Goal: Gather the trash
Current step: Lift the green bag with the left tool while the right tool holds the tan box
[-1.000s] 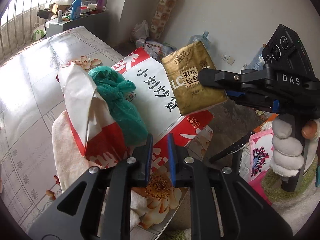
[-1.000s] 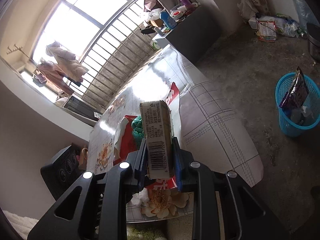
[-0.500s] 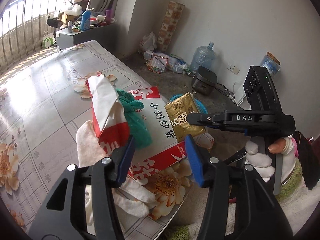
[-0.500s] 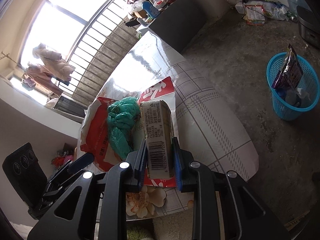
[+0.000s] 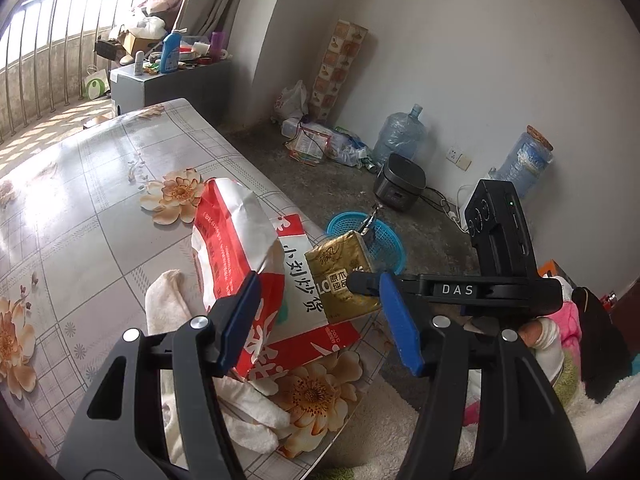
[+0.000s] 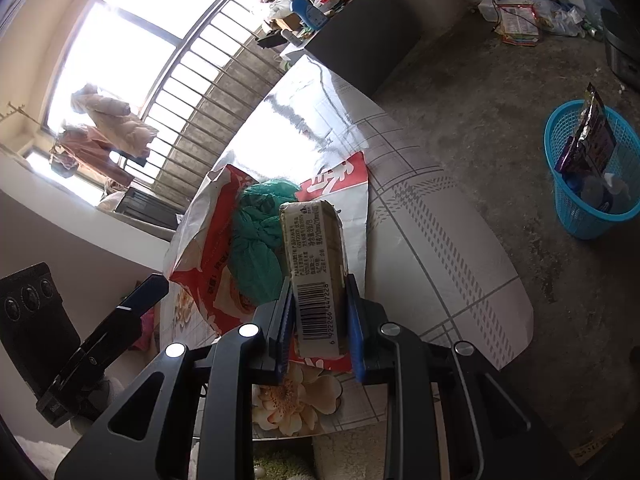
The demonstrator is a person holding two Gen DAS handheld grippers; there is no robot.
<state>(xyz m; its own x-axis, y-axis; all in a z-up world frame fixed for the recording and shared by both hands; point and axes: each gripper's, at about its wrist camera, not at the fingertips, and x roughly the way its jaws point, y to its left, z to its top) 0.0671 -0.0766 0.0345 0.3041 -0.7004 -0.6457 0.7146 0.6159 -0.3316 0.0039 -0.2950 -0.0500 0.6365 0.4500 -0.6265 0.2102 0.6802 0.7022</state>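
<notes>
The gold tissue pack (image 6: pixel 316 276) sits clamped between the right gripper's (image 6: pixel 318 312) closed fingers above the red-and-white bag (image 5: pixel 240 256), while the left gripper (image 5: pixel 320 320) stands wide apart, empty.

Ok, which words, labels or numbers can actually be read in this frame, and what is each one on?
"DAS": right gripper arm, left wrist view.
"小刘炒货": red and white bag on the table.
"原木纯品": gold tissue pack clamped in the right gripper.
"6 922266 447228": barcode on that pack, right wrist view.
Fine print on pack and bag: too small to read.
Left gripper: no text.
</notes>
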